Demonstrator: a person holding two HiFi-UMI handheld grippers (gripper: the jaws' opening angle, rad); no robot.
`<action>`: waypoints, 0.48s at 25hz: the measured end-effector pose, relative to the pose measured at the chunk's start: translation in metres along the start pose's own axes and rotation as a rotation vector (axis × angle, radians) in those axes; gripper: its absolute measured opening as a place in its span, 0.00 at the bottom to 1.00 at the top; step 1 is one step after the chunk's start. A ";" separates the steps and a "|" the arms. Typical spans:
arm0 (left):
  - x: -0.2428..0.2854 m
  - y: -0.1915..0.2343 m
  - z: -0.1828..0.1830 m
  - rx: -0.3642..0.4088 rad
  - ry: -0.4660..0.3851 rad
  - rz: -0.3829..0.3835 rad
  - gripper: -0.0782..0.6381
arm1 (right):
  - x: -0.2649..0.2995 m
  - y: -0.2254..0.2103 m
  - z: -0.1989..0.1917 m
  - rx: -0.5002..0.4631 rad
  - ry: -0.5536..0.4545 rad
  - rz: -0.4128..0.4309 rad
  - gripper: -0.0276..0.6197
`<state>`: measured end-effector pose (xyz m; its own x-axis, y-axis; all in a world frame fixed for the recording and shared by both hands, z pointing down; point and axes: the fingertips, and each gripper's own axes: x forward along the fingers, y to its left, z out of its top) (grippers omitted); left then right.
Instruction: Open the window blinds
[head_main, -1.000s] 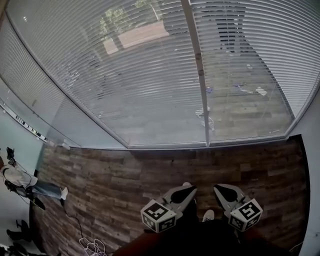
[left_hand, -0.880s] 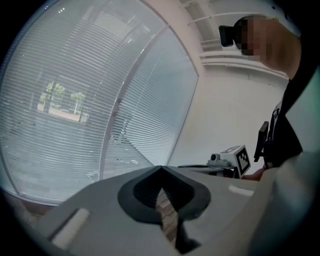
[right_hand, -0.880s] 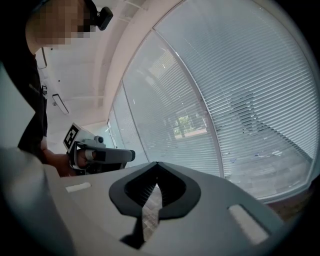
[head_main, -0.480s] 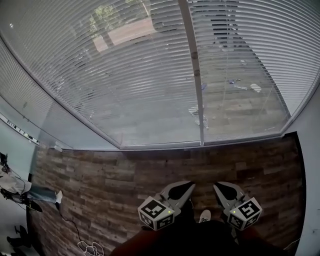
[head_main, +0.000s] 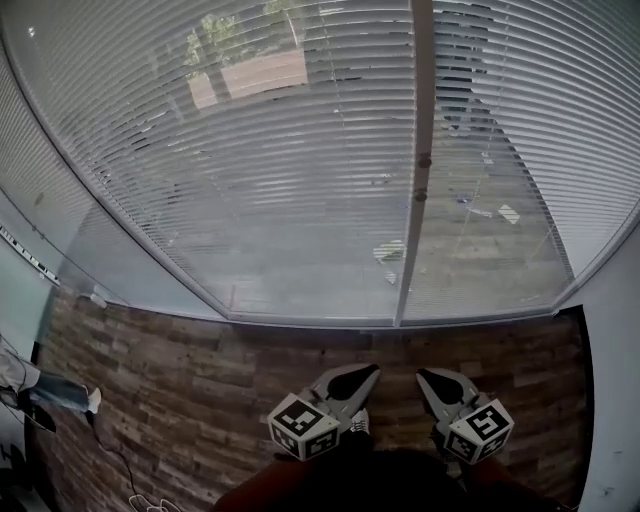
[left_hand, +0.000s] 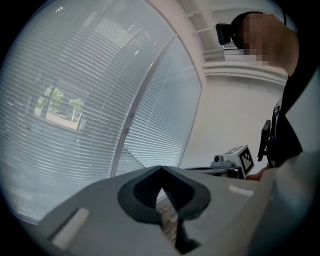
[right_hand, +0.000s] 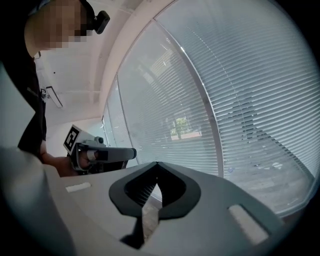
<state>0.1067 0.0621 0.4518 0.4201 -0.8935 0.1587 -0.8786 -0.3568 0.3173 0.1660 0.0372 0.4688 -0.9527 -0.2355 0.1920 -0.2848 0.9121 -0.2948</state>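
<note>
The window blinds (head_main: 300, 150) are all the way down over both panes, either side of the vertical window post (head_main: 415, 170). The slats are angled just enough that you can make out trees and pavement outside. They're straight ahead, past a strip of wood-plank floor (head_main: 180, 370). Down low, the left tongs (head_main: 370, 370) and right tongs (head_main: 423, 377) sit side by side, well short of the blinds and touching nothing. Both pairs are pinched together at the tips, with nothing between them.

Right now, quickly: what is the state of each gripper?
Left gripper: closed, holding nothing.
Right gripper: closed, holding nothing.
</note>
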 end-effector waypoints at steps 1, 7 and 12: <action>0.000 0.009 0.007 0.004 -0.007 -0.005 0.11 | 0.010 -0.001 0.007 -0.009 -0.004 -0.001 0.08; -0.005 0.056 0.021 0.020 -0.024 -0.038 0.11 | 0.062 -0.002 0.022 -0.046 -0.006 -0.019 0.08; -0.007 0.099 0.027 0.045 -0.042 -0.068 0.11 | 0.095 -0.002 0.025 -0.072 -0.023 -0.055 0.08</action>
<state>0.0105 0.0257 0.4566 0.4702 -0.8771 0.0982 -0.8579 -0.4282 0.2838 0.0736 0.0050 0.4636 -0.9384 -0.2923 0.1844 -0.3288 0.9193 -0.2162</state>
